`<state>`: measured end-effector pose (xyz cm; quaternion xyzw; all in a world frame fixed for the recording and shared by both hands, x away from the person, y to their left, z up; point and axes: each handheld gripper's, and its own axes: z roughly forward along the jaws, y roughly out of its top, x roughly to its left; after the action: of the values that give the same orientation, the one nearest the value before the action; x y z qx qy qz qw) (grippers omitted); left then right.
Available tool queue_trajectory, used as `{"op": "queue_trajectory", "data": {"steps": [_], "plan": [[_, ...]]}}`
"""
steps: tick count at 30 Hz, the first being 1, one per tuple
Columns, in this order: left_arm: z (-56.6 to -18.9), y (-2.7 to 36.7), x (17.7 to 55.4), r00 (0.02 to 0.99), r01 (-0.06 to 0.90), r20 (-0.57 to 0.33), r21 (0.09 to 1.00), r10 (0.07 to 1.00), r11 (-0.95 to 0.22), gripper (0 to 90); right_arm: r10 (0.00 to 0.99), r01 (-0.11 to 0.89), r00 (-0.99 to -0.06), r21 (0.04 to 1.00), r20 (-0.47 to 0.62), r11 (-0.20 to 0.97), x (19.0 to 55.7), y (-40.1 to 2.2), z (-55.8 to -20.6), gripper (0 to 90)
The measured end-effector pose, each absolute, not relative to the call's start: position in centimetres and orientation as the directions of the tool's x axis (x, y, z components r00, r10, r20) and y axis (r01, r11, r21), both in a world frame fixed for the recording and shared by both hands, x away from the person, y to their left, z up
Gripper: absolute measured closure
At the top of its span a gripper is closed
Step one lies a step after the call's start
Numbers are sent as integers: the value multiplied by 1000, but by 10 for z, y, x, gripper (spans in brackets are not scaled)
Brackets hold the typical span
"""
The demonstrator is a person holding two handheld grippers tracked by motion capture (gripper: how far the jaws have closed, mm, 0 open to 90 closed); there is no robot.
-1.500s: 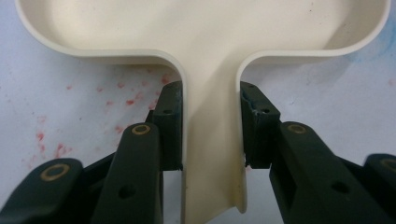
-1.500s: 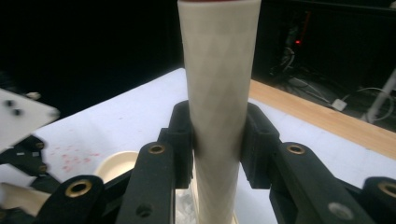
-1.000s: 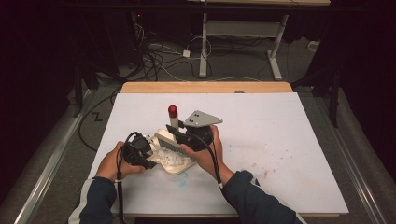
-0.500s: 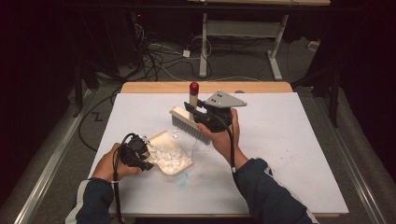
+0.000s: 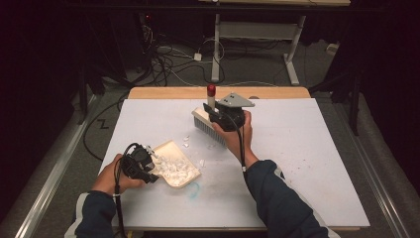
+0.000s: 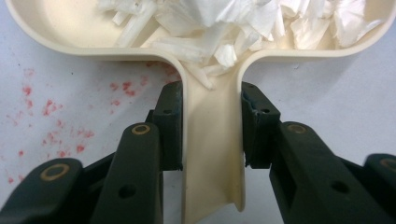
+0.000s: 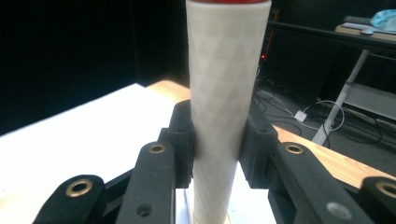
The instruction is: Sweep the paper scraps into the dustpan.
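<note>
Nearby, loose shards (image 5: 186,141) between dustpan (image 5: 184,182) and brush (image 5: 203,124).

Dark navy sleeves (image 5: 277,193) with grey cuff stripe. Both grippers black: left gripper (image 5: 148,159), right gripper (image 5: 214,117). Brass-ringed pivot screws on jaws. Grey three-cornered plate (image 5: 236,100) atop right gripper. Black cables trailing.

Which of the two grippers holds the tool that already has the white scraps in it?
The left gripper, clamped on the handle of the cream dustpan heaped with scraps. The right gripper holds the brush instead, away from the pan.
</note>
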<state>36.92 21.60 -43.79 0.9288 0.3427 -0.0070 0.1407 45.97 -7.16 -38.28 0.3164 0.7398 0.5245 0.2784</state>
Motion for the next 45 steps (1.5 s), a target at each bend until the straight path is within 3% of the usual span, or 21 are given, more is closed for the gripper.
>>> {"op": "queue_trajectory", "data": {"steps": [4,14,27,33,45], "plan": [[-438,219,369,762,642,-110,256,638,-723,630,746,143,-655,950,-118,277,457,-58,-391,709],[-438,218,370,758,649,-115,242,643,-722,630,566,73,-812,936,-144,344,431,-41,-395,703],[-438,210,368,783,619,-96,212,614,-756,629,377,33,-922,951,-89,307,387,-42,-385,709],[-436,207,365,799,600,-96,208,594,-773,629,384,20,-920,968,-81,251,384,-47,-370,709],[-436,200,360,815,578,-80,192,574,-793,629,565,79,-819,955,-102,285,376,-88,-361,709]]}}
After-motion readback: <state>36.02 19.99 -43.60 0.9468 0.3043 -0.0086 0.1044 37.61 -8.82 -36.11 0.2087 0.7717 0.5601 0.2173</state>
